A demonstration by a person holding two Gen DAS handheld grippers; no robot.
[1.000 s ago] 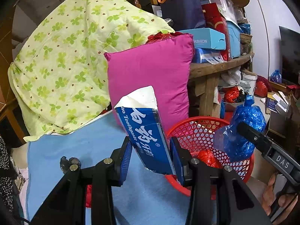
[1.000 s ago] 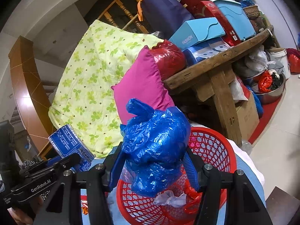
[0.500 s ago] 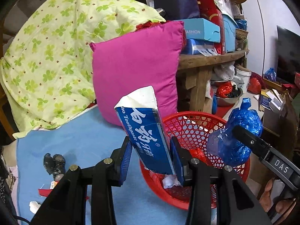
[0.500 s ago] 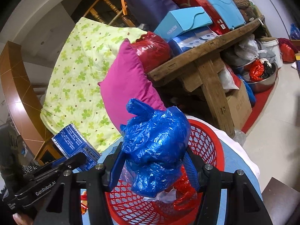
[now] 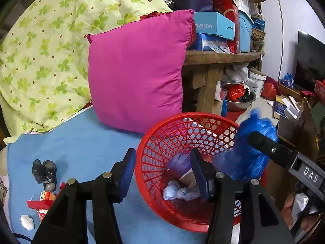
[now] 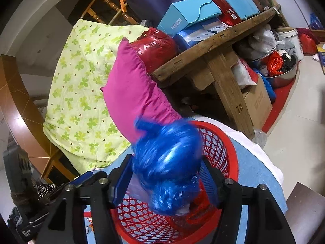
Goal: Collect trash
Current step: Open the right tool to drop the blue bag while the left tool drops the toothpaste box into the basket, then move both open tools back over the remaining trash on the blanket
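Note:
The red mesh basket point(image 5: 182, 115) stands on a blue sheet point(image 5: 81, 142) with several wads of trash in its bottom. My left gripper point(image 5: 162, 156) straddles the basket's near rim, one finger inside and one outside. Its jaws are opening and nothing is between them. My right gripper point(image 6: 166, 160) hangs over the basket point(image 6: 233, 162), jaws opening. A crumpled blue plastic bag point(image 6: 168, 158) is blurred between its pads and slipping down, no longer pinched. In the left wrist view the same bag point(image 5: 243, 158) shows at the basket's right rim under a right finger point(image 5: 264, 144).
Left of the basket on the sheet lie dark lumps point(image 5: 45, 174), red wrappers point(image 5: 43, 201) and a white wad point(image 5: 27, 221). A pink cushion point(image 5: 138, 71) and a green-patterned quilt point(image 5: 40, 50) rise behind. A wooden table point(image 6: 213, 46) piled with boxes stands to the right.
The blue toothpaste box has left the left jaws, which have spread apart. The right jaws have widened and the blue bag has sagged and blurred. Both grippers have sunk closer to the basket.

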